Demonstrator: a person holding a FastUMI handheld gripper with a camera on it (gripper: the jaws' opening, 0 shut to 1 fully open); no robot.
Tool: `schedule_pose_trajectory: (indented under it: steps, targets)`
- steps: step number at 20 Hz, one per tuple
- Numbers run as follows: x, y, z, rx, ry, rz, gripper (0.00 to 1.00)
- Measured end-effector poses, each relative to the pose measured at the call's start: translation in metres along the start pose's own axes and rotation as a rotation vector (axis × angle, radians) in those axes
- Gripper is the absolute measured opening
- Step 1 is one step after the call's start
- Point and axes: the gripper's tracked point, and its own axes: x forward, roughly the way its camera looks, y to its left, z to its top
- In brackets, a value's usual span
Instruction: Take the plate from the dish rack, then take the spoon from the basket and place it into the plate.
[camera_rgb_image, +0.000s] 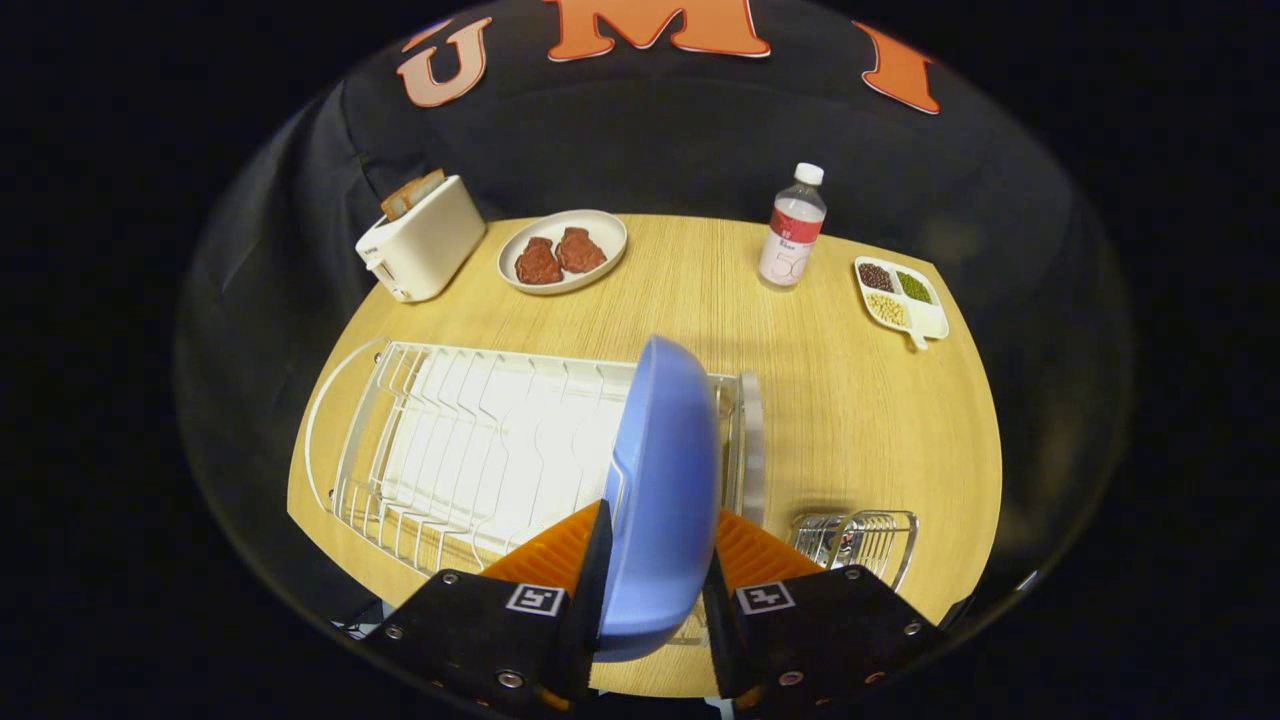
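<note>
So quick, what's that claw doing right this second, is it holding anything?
Claw: closed on the blue plate, one finger pressing each side, above the dish rack.

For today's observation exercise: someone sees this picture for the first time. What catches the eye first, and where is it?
First comes the blue plate, standing on edge between the fingers of the gripper, which press on it from both sides at the near end of the white dish rack. Beyond the rack stand a toaster with bread in it, a dish of red meat and a water bottle.
</note>
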Motion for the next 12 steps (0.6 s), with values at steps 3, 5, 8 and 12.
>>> schedule_pose_trajectory:
  steps: [3,5,8,12]
  targets:
    - [0.000,-0.007,-0.005,0.049,0.024,-0.051,0.44]
    - [-0.005,-0.010,-0.003,0.105,0.028,-0.063,0.39]
    - [-0.013,-0.015,0.007,0.158,-0.001,-0.086,0.35]
    - [-0.022,-0.029,0.012,0.168,-0.043,-0.182,0.33]
